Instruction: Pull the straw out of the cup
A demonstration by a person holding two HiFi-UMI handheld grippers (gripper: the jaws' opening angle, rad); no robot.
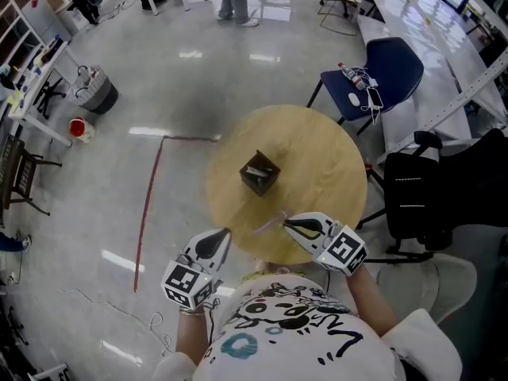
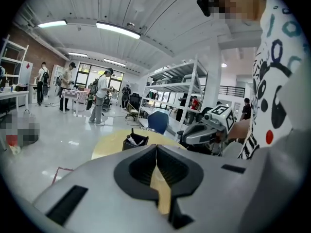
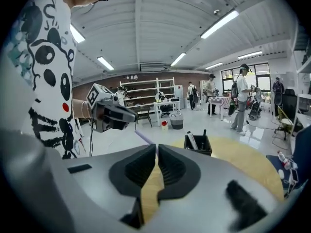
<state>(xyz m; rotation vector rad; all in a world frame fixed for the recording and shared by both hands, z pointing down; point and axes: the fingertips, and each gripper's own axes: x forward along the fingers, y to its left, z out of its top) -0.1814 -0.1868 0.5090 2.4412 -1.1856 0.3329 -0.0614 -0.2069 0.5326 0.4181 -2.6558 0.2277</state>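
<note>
Slippage is judged the risk: the thin straw point(image 1: 268, 225) is pinched near one end by the right gripper's point(image 1: 286, 224) closed jaws. The left gripper point(image 1: 225, 233) is closed on nothing.

Shirt: I see a white shirt point(image 1: 295, 321) with loose black cartoon line drawings, one teal ring and a red dot.
Left gripper point(image 1: 225, 233): smooth grey shell, black ribbed jaw pads.
Right gripper point(image 1: 287, 223): the same grey and black.
Marker cubes: white cubes with black square codes, left point(image 1: 189, 282), right point(image 1: 344, 249).
</note>
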